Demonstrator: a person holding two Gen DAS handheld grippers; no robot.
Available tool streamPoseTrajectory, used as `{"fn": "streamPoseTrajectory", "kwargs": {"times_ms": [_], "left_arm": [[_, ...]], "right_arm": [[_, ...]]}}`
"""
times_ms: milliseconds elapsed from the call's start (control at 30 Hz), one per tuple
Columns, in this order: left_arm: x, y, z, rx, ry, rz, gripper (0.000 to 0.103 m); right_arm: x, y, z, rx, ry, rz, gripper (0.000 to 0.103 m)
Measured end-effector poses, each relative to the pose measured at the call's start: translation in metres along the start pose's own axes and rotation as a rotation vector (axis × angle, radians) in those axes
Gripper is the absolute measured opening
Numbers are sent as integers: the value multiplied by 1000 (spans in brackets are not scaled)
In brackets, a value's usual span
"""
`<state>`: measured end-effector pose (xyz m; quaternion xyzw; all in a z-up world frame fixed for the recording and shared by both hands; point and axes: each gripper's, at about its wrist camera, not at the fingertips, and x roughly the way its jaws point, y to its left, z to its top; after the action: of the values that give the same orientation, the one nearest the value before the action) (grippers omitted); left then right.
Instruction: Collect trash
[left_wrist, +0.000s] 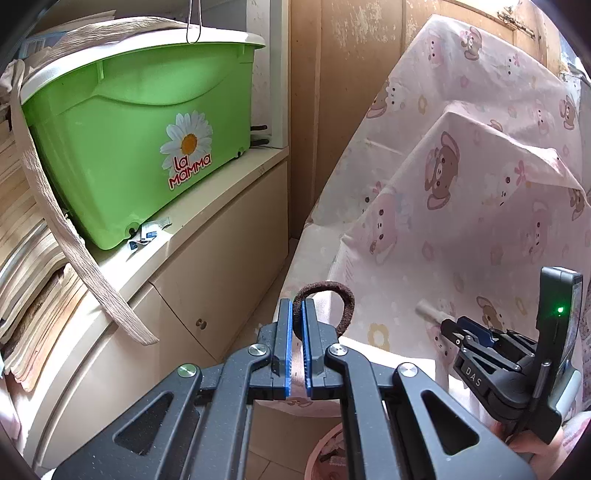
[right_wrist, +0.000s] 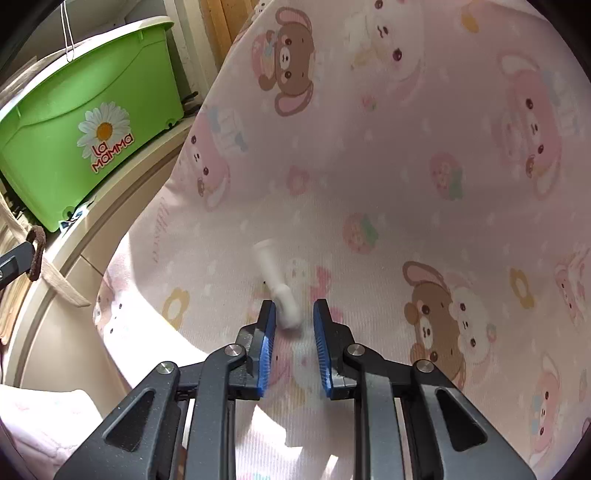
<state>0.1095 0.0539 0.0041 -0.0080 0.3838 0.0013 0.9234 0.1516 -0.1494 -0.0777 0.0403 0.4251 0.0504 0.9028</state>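
Observation:
A brown hair tie (left_wrist: 343, 295) is pinched between the blue pads of my left gripper (left_wrist: 297, 314), which is shut on it and held in the air beside the bed edge. The same hair tie (right_wrist: 37, 251) shows at the far left of the right wrist view. A small white stick-like piece (right_wrist: 271, 269) lies on the pink cartoon-print sheet (right_wrist: 406, 166). My right gripper (right_wrist: 294, 317) is down on the sheet with the stick's near end between its jaws, close to the left pad; a gap shows on the right side. From the left wrist view, the white stick (left_wrist: 430, 314) pokes out past the right gripper (left_wrist: 448, 328).
A green plastic tub (left_wrist: 129, 147) with a daisy sticker stands on a cream cabinet (left_wrist: 207, 258) to the left, with stacked books (left_wrist: 26, 240) and a paper strip (left_wrist: 74, 240) beside it. A pink round rim (left_wrist: 321, 446) shows low down below my left gripper. A hand (left_wrist: 532, 443) holds the right gripper.

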Motion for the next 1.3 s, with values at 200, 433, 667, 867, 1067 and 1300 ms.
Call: {"fn": "streamPoseTrajectory", "kwargs": {"times_ms": [200, 433, 667, 867, 1067, 1300], "left_arm": [[-1, -2, 0, 5, -8, 7, 4], [-1, -2, -1, 7, -3, 1, 4], [-4, -3, 1, 9, -11, -7, 4], [-6, -4, -1, 16, -12, -9, 4], [-9, -6, -3, 20, -7, -31, 4], [-14, -11, -5, 47, -16, -45, 4]], "right_arm": [[1, -3, 2, 28, -16, -8, 23], [2, 0, 1, -44, -29, -22, 9], [-9, -4, -1, -44, -47, -14, 3], [-30, -19, 4, -9, -79, 7, 0], [-54, -37, 2, -19, -92, 53, 0], [-85, -69, -12, 26, -76, 197, 0]]}}
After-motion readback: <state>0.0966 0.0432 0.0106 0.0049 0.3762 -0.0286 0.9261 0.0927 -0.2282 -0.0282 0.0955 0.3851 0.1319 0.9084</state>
